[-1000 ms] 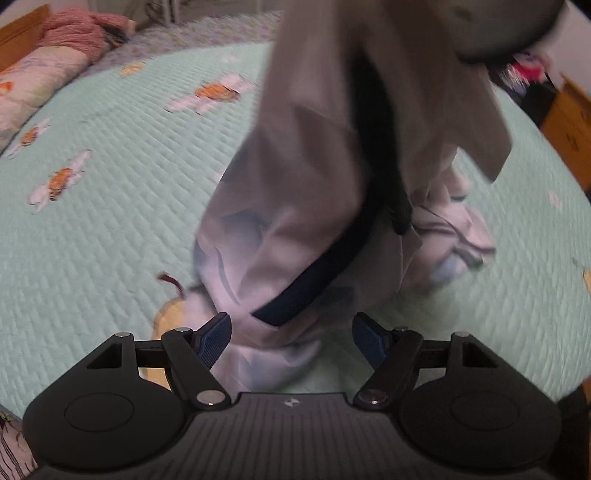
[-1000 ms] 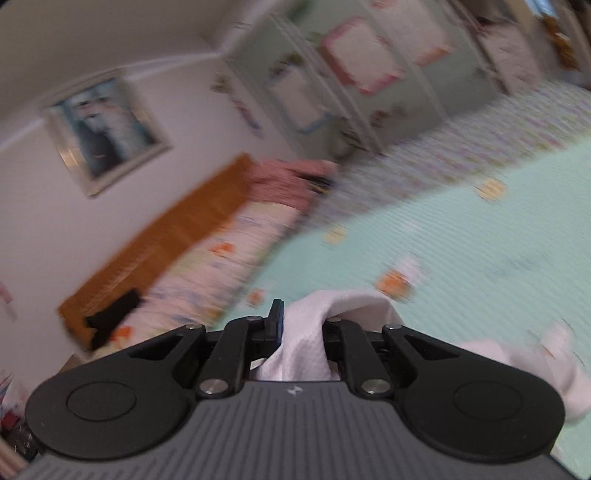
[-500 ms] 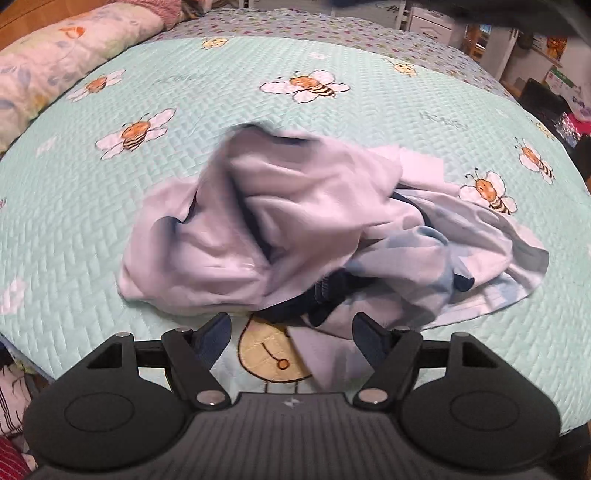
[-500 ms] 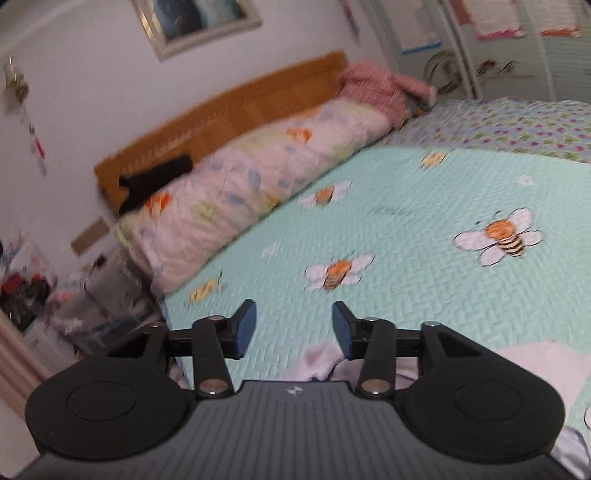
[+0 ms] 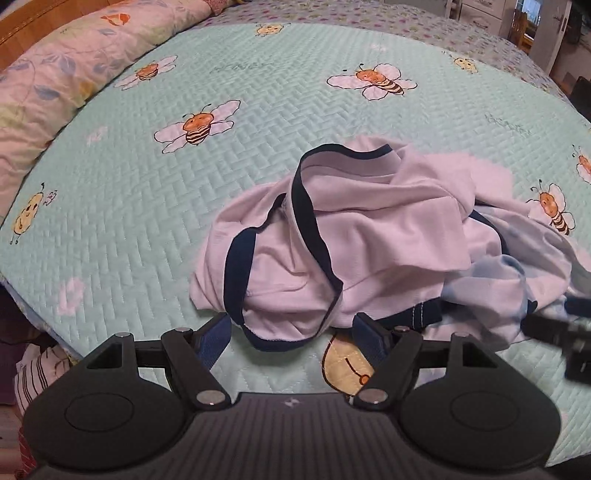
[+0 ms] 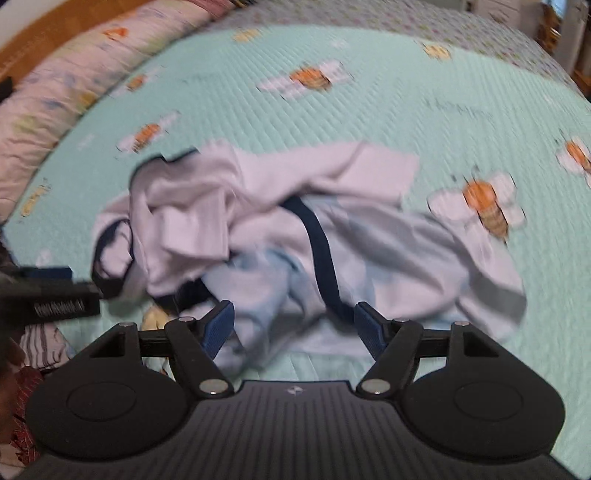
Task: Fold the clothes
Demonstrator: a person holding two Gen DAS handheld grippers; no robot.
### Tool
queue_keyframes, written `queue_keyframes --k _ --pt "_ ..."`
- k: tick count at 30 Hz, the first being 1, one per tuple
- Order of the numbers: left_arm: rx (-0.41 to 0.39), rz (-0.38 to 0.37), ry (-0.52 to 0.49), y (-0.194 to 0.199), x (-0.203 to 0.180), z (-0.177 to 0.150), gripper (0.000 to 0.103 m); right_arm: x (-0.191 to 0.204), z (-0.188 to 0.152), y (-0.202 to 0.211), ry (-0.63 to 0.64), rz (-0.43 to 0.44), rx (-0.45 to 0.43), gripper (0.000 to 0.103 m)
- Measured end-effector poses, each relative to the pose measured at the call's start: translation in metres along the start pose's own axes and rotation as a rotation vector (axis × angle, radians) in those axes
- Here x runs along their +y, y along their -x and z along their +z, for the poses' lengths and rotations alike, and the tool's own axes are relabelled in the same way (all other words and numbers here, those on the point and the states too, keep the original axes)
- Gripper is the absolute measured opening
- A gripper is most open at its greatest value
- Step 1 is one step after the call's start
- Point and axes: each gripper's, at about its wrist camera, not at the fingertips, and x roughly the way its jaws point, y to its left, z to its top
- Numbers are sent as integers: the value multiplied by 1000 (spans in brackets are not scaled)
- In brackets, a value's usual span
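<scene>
A pale lilac garment (image 5: 369, 240) with navy trim lies crumpled in a heap on the mint bee-print bedspread (image 5: 258, 110). The blurred right wrist view shows the same garment (image 6: 295, 229) with a navy band across it. My left gripper (image 5: 291, 336) is open, just short of the heap's near edge, with a navy-edged fold between its blue pads. My right gripper (image 6: 293, 321) is open too, hovering at the pale blue near edge of the cloth. Each gripper shows at the side of the other's view.
A floral pillow roll (image 5: 55, 85) and a wooden headboard (image 5: 22, 22) line the bed's far left. A striped cloth (image 5: 40, 373) lies below the bed's near left edge. Furniture (image 5: 554, 40) stands past the far right corner.
The garment hung from my shut right gripper a second ago; it was let go and now lies heaped on the bed. The right gripper opened and swung down to face the cloth.
</scene>
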Motion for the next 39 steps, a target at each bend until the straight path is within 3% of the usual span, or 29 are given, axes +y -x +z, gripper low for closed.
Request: queue_keyframes --k 9,25,39 --pt "64 -4 10 -9 2 9 75 12 5 0 -6 -28 40 73" --pt "89 -26 26 -25 9 9 75 22 3 -10 -37 -24 72 73" --pt "-116 -80 -99 -22 12 15 75 -49 -24 -17 -245 34 16 73"
